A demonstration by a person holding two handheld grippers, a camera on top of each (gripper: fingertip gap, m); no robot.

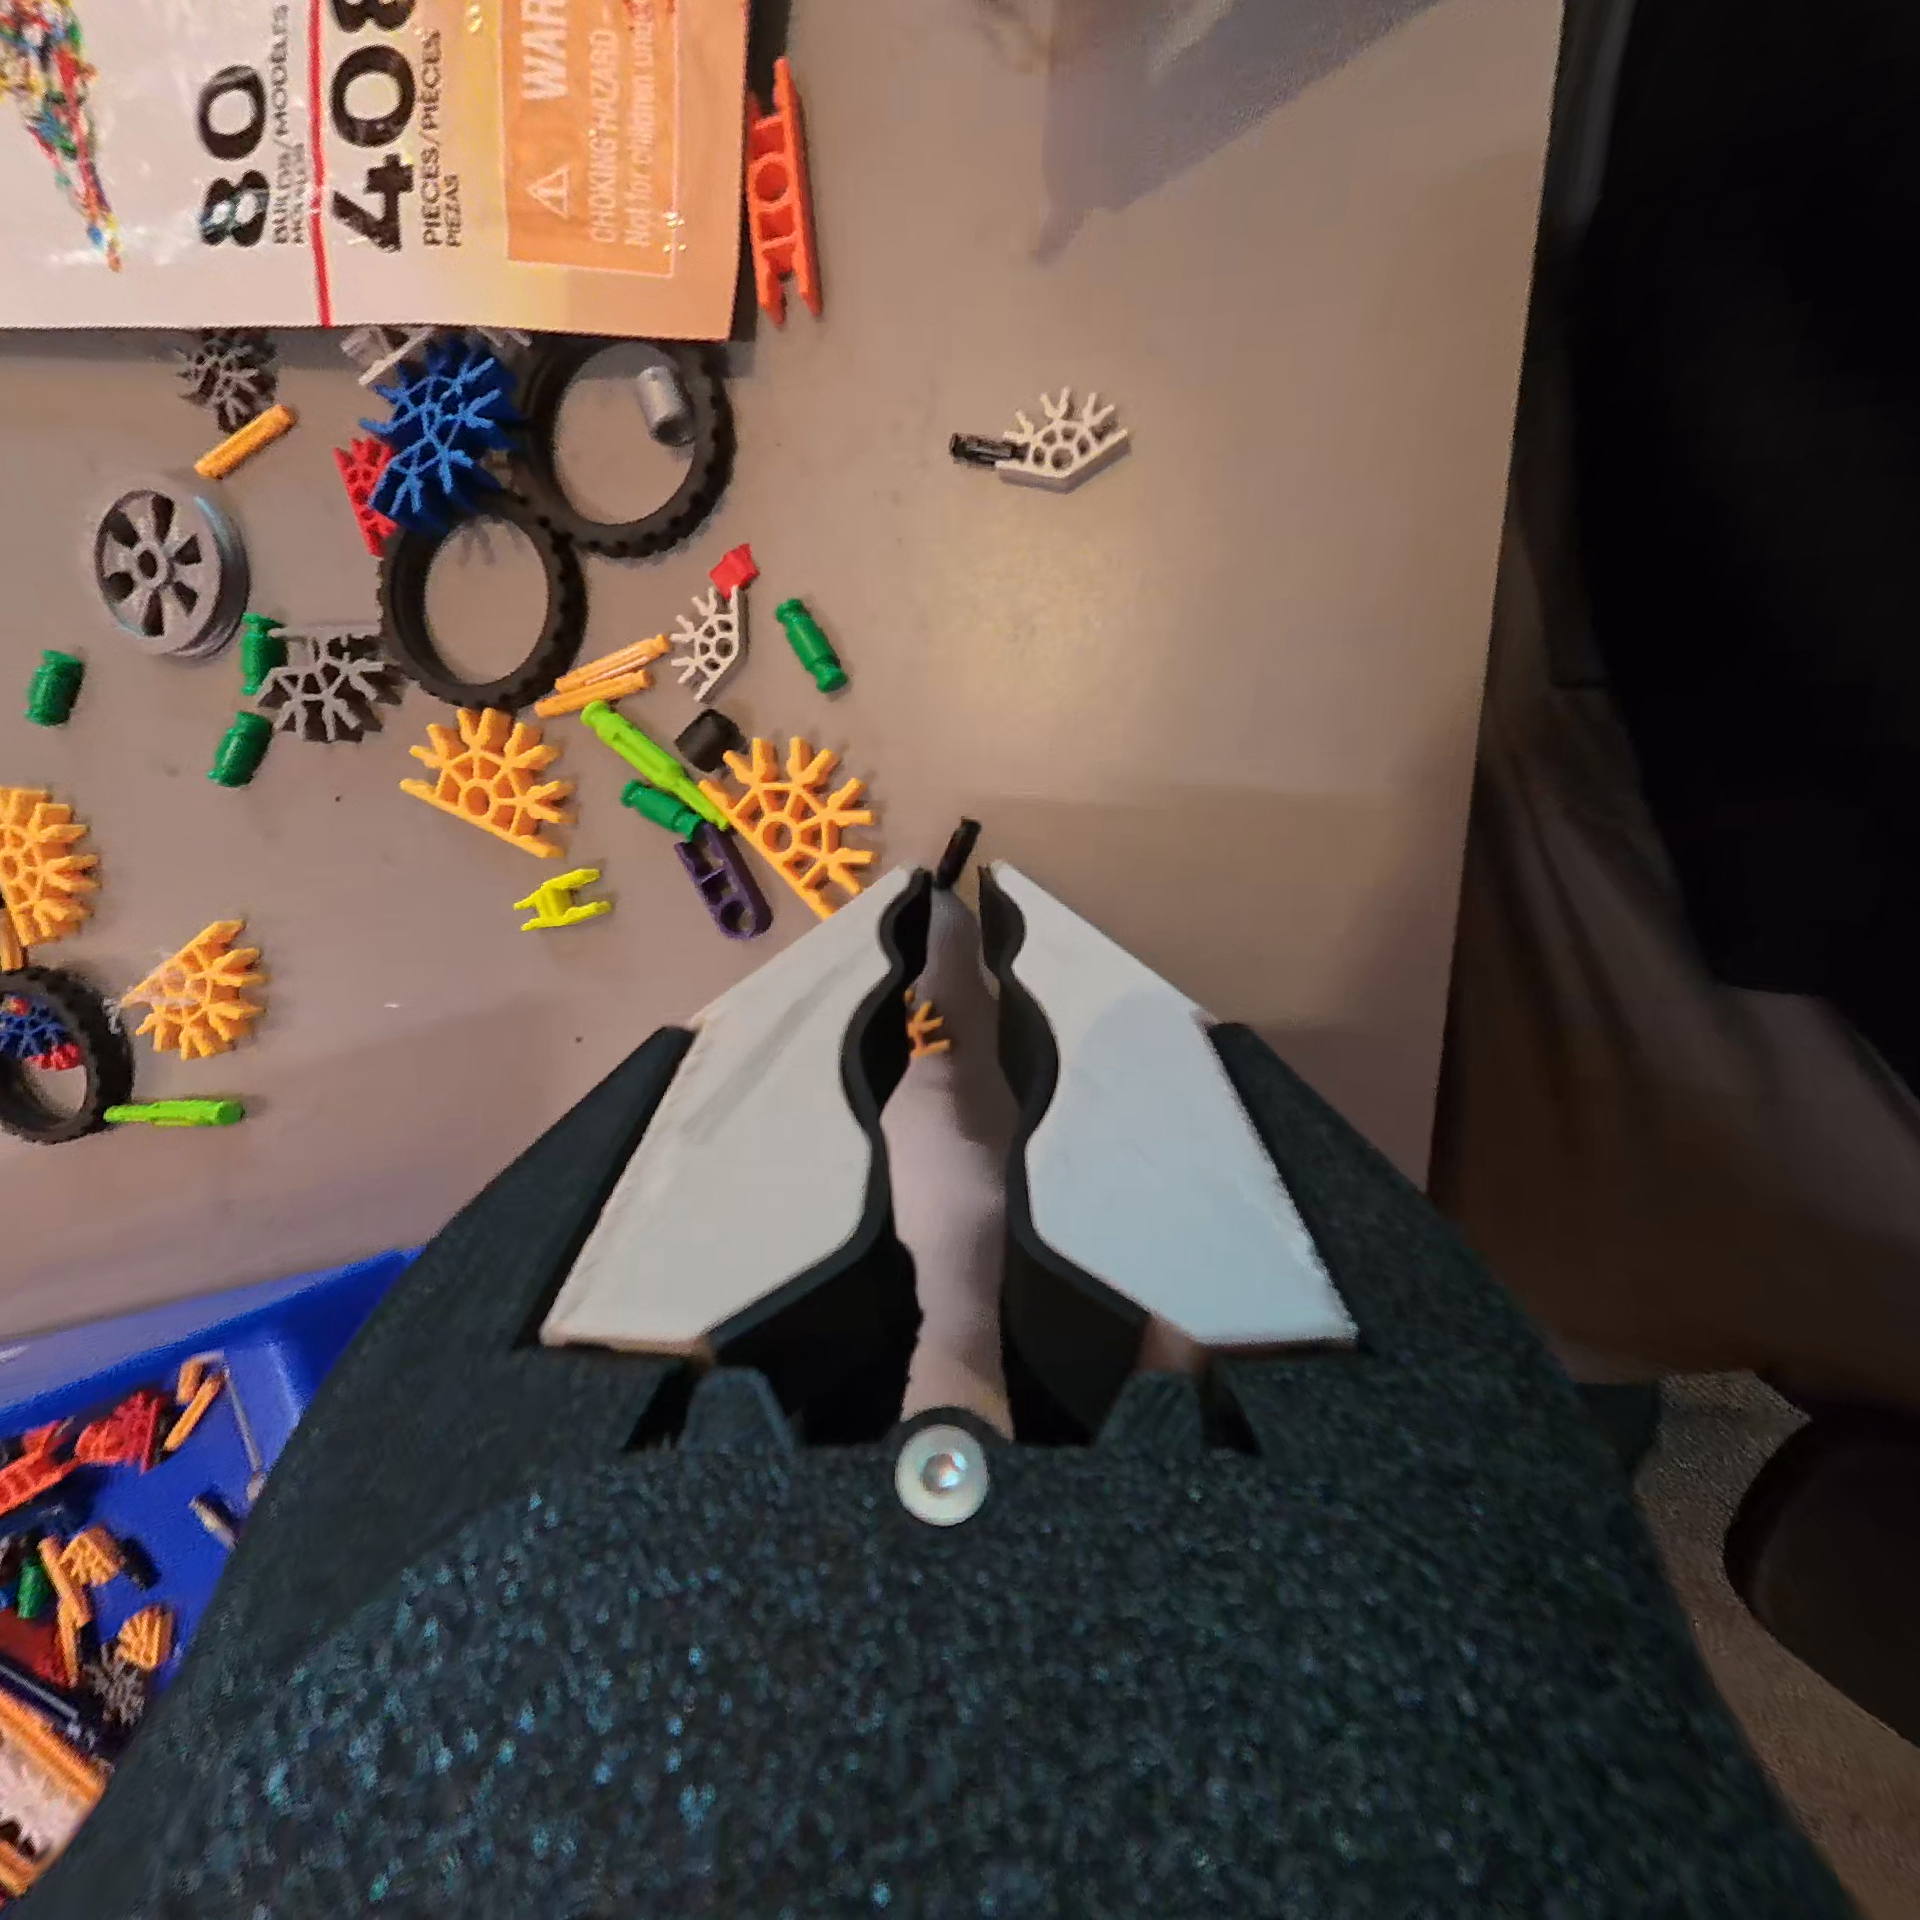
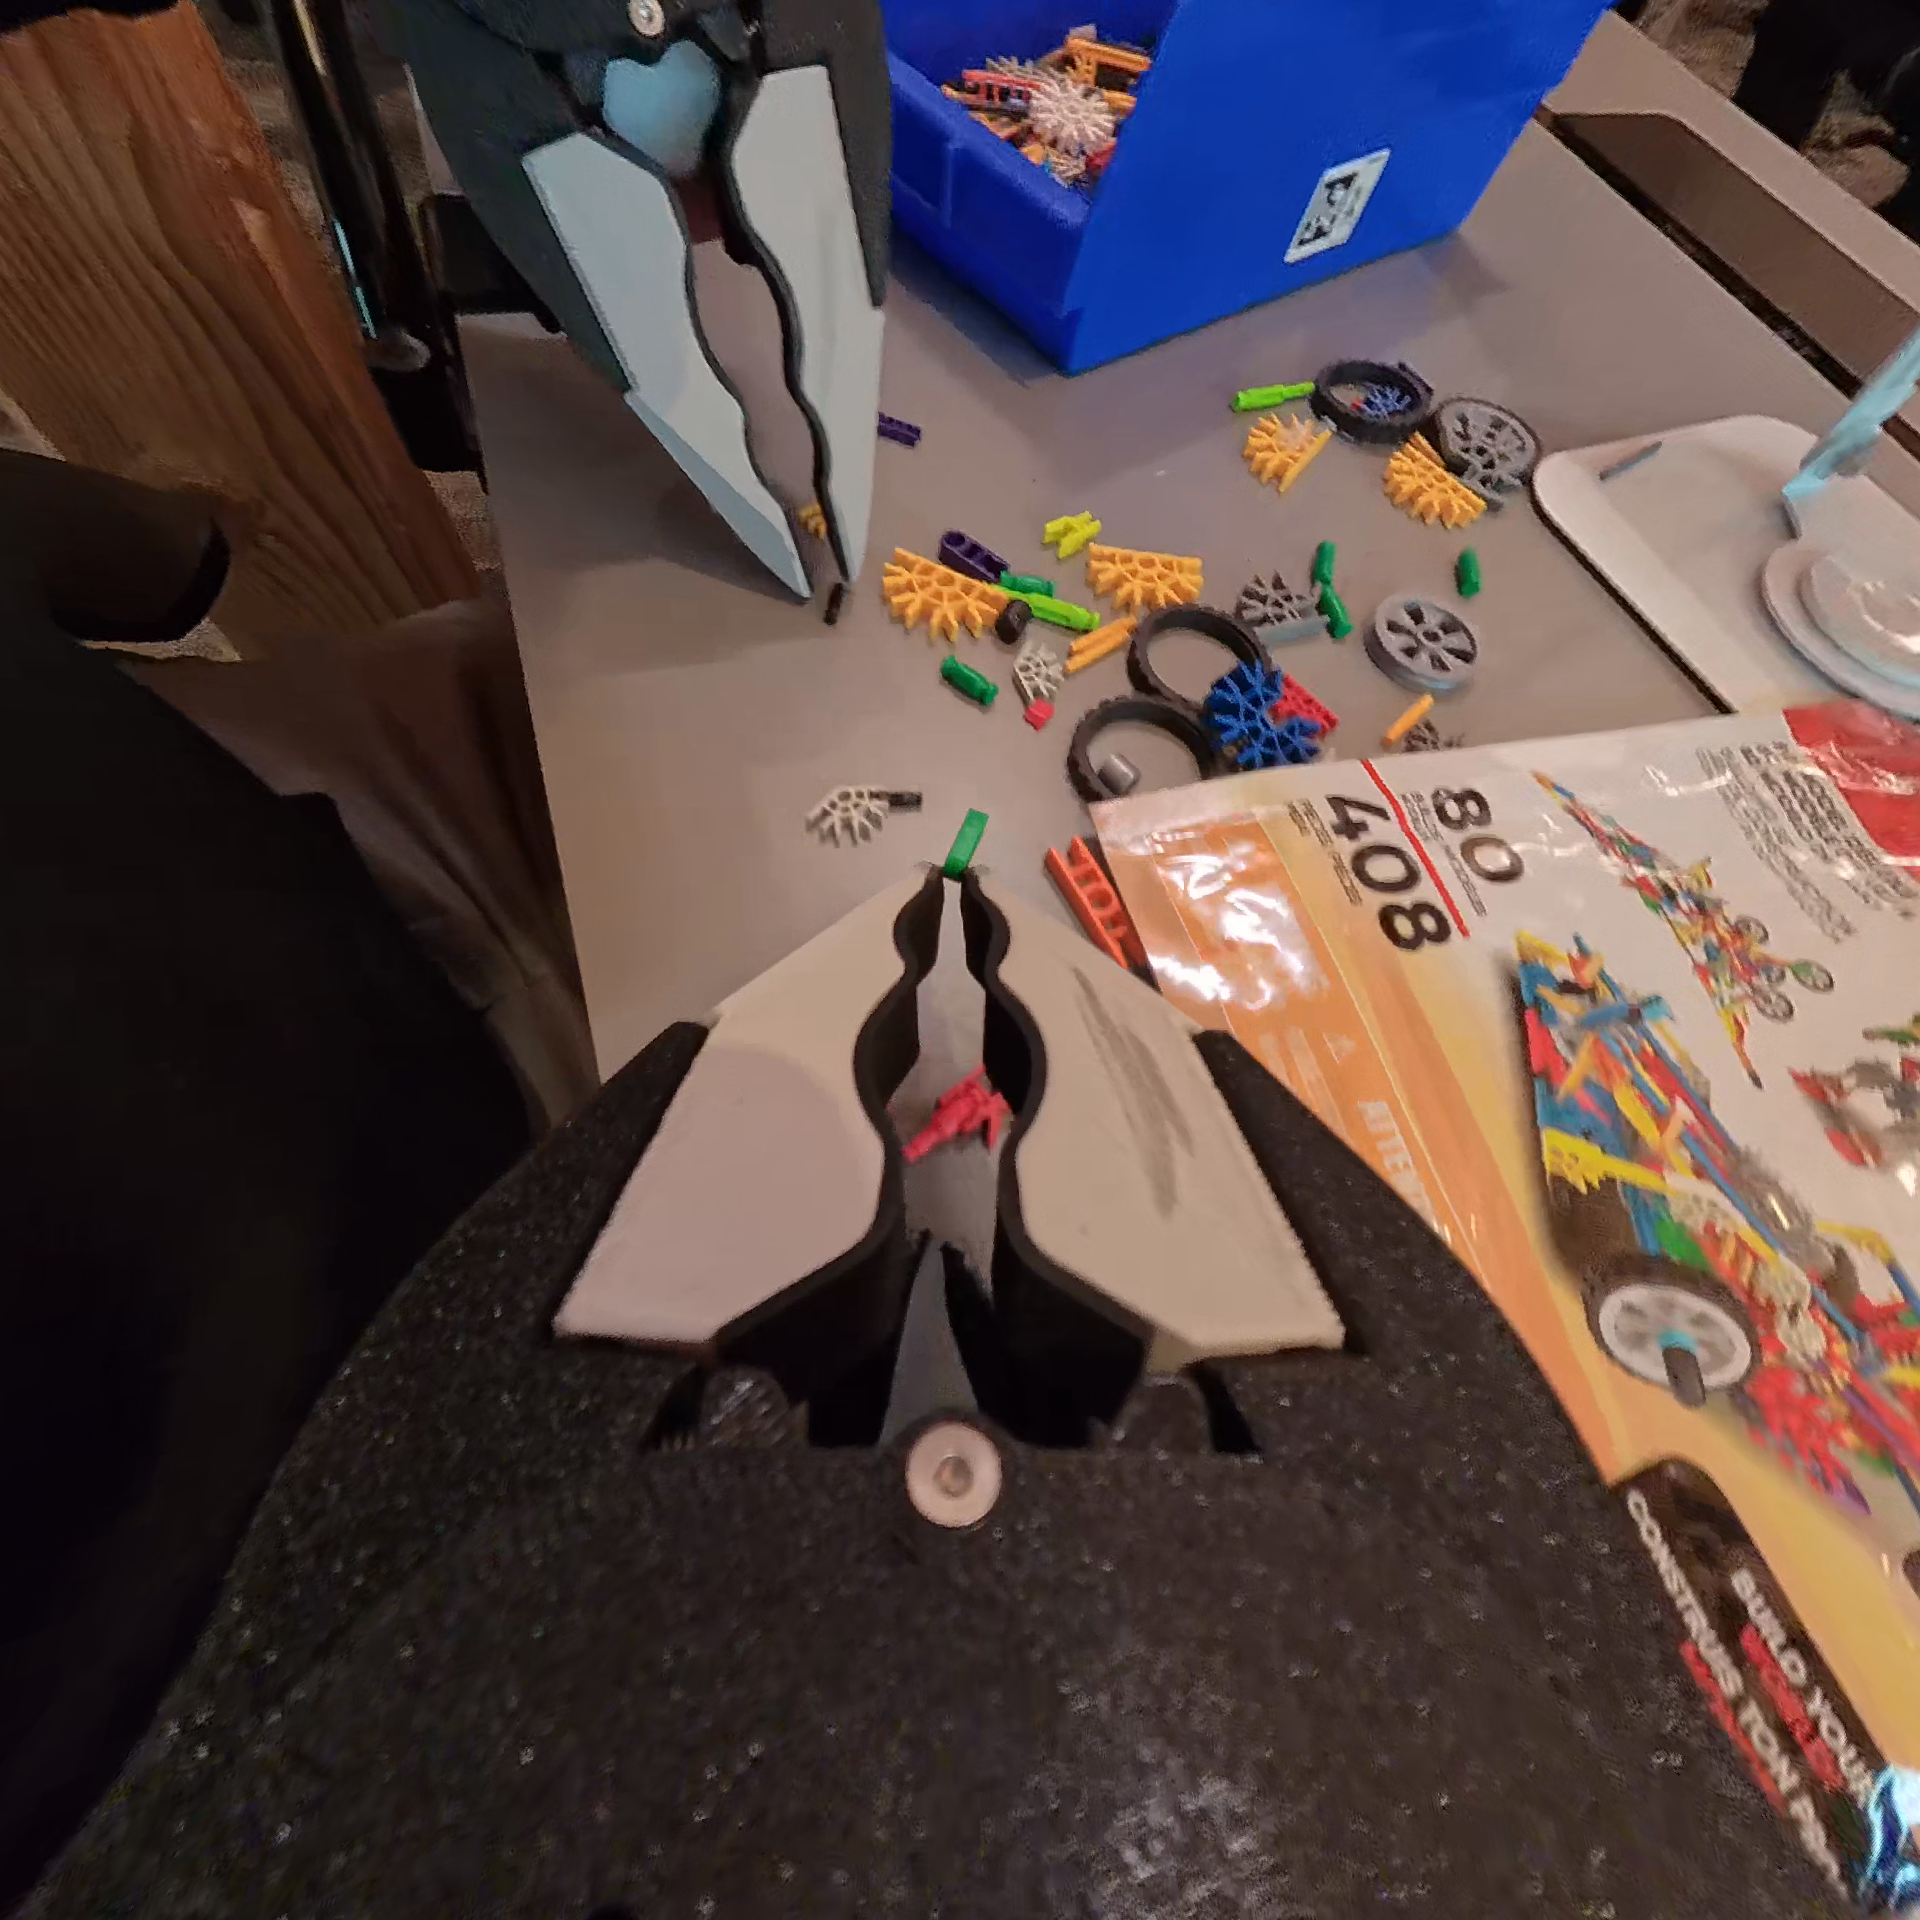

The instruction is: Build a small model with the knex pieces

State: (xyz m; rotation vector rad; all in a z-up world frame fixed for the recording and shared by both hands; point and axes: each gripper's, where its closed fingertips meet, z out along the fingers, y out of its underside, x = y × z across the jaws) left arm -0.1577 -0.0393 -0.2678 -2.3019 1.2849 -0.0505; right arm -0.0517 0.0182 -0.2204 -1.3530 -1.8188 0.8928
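Right hand-held gripper [image 2: 954,878] pinches a green rod [image 2: 966,840]; left [image 1: 956,873] pinches a black rod [image 1: 956,847].

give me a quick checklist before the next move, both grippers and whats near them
1. Left gripper shut on the small black piece: ok, the piece pokes out past the tips.
2. Right gripper shut on the short green rod: ok, pinched at the tips.
3. How firm either pinch is: cannot tell.
4. Space around the left tips: not ok, an orange connector and purple piece lie close.
5. Grey connector with black piece apart from the right tips: ok.
6. Blue bin away from both grippers: ok.
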